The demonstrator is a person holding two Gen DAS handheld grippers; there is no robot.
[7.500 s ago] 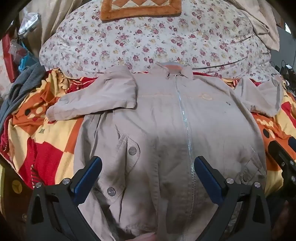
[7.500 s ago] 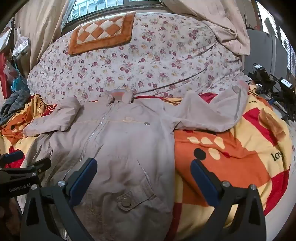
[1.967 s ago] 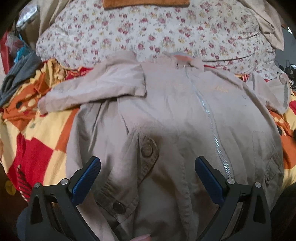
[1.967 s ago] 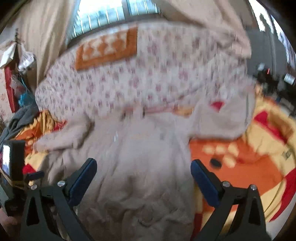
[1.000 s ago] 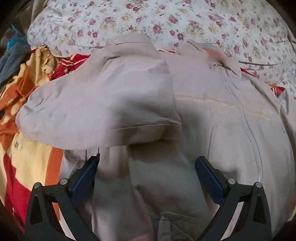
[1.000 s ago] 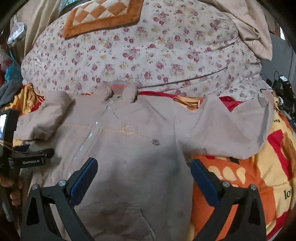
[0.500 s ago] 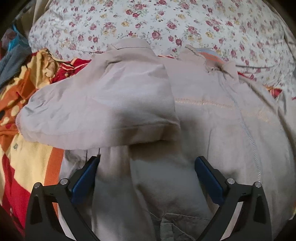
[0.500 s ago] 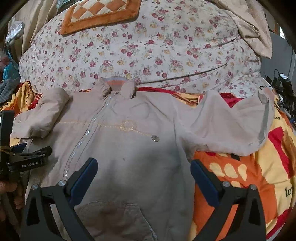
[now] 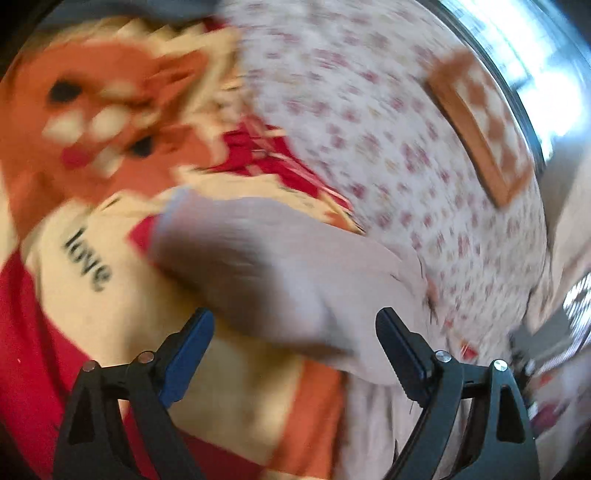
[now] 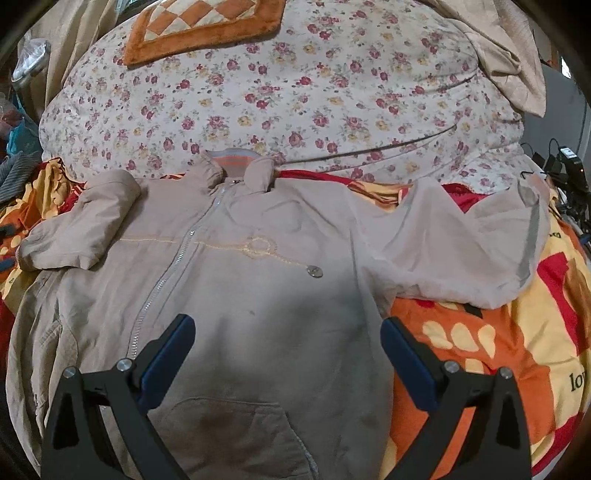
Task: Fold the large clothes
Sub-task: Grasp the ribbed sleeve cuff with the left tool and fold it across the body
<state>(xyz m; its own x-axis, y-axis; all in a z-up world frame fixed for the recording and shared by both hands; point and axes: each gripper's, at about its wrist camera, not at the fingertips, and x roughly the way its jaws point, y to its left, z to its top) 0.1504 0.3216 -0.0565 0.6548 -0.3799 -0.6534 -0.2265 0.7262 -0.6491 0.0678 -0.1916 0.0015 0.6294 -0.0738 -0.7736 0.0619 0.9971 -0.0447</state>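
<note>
A large beige zip-up jacket (image 10: pixel 251 295) lies front up on the bed, collar toward the pillows. Its left sleeve (image 10: pixel 77 229) is folded across the shoulder; its right sleeve (image 10: pixel 461 247) stretches out over the blanket. My right gripper (image 10: pixel 288 354) is open and empty, hovering above the jacket's chest. In the blurred, tilted left wrist view, my left gripper (image 9: pixel 295 343) is open and empty just short of the left sleeve (image 9: pixel 280 273).
A red, orange and yellow blanket (image 10: pixel 498 354) covers the bed; it also shows in the left wrist view (image 9: pixel 81 280). A big floral duvet (image 10: pixel 295 92) with an orange checked mat (image 10: pixel 199 26) is piled behind the collar. Cables and devices (image 10: pixel 565 166) sit at the right edge.
The left gripper has swung quickly left and rolled, now facing the sleeve end and blanket with heavy blur. The right gripper has crept slightly forward over the chest.
</note>
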